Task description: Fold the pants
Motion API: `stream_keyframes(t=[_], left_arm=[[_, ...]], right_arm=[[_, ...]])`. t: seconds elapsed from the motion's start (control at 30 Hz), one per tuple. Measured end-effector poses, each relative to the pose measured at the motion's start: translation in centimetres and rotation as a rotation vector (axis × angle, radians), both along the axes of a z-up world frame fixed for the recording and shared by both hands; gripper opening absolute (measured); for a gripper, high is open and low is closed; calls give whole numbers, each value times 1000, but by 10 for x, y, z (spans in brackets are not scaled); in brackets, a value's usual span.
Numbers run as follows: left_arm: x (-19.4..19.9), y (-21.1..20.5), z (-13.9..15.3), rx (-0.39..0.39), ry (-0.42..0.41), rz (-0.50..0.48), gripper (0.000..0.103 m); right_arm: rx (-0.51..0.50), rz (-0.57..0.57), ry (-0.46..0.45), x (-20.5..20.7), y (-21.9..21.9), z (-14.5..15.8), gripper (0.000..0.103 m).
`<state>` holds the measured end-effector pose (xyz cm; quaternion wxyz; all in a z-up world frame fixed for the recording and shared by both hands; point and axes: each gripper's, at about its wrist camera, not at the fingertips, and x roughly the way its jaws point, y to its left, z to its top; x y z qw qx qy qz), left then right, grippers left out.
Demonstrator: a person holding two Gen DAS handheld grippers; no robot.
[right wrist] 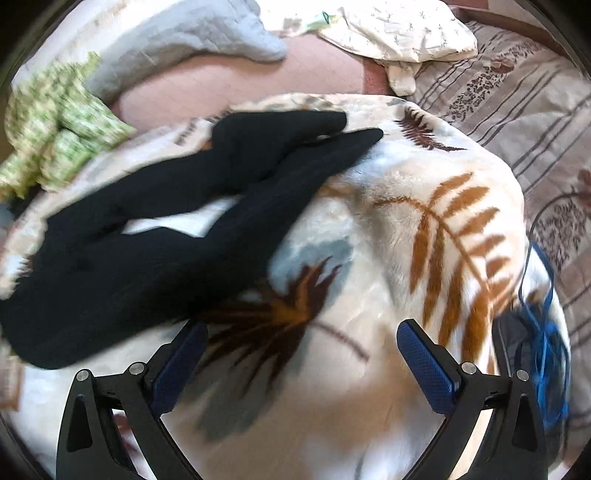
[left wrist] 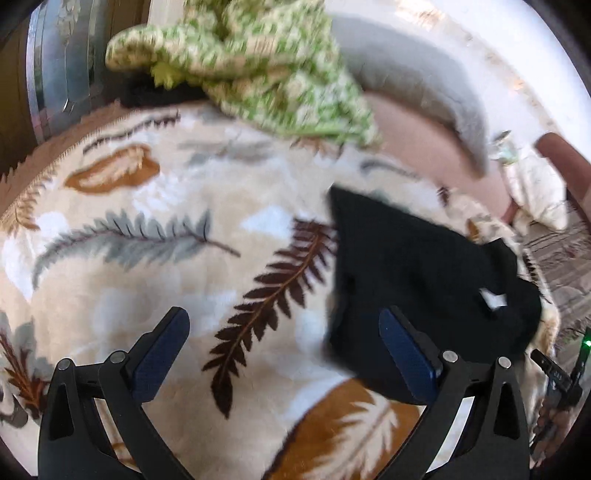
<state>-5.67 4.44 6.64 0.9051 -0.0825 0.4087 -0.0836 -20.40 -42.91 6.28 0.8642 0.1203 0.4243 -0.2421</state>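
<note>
Your left gripper (left wrist: 284,347) hung over the bed with its blue-padded fingers (left wrist: 162,354) spread wide and nothing between them. Beneath it lay the cream blanket (left wrist: 147,206) with its fern and feather print, and one padded finger sat right at the edge of the black pants (left wrist: 413,273), though I could not tell whether it touched the cloth. From that view the pants lay to the right of the blanket's middle, a small white tag (left wrist: 493,299) showing near their far side.

Your right gripper (right wrist: 301,354) was open wide too, empty, hovering above the same blanket (right wrist: 406,258). Here the black pants (right wrist: 155,240) stretched across the left half of the picture, the two legs running up and to the right with a pale gap of blanket between them, their ends close together near the top. The cloth looked loose and rumpled, not yet folded flat. The left-hand finger's tip stood just beside the near edge of the pants.

A green-and-white patterned cloth (left wrist: 251,62) lay bunched at the far edge of the blanket, well apart from the pants. A grey quilted pillow (right wrist: 192,33) rested on the pink sheet (right wrist: 317,70) behind. A tangle of blue cord (right wrist: 546,332) sat at the right edge. Both views were motion-blurred.
</note>
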Motion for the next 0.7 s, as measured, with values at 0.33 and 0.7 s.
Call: stream_keyframes(t=[0.33, 0.7], left_arm=[[-10, -43, -24, 23, 95, -75, 103], [6, -94, -46, 11, 145, -110, 52]], right_arm=[[45, 29, -92, 7, 15, 15, 102], [142, -76, -143, 20, -16, 12, 102]])
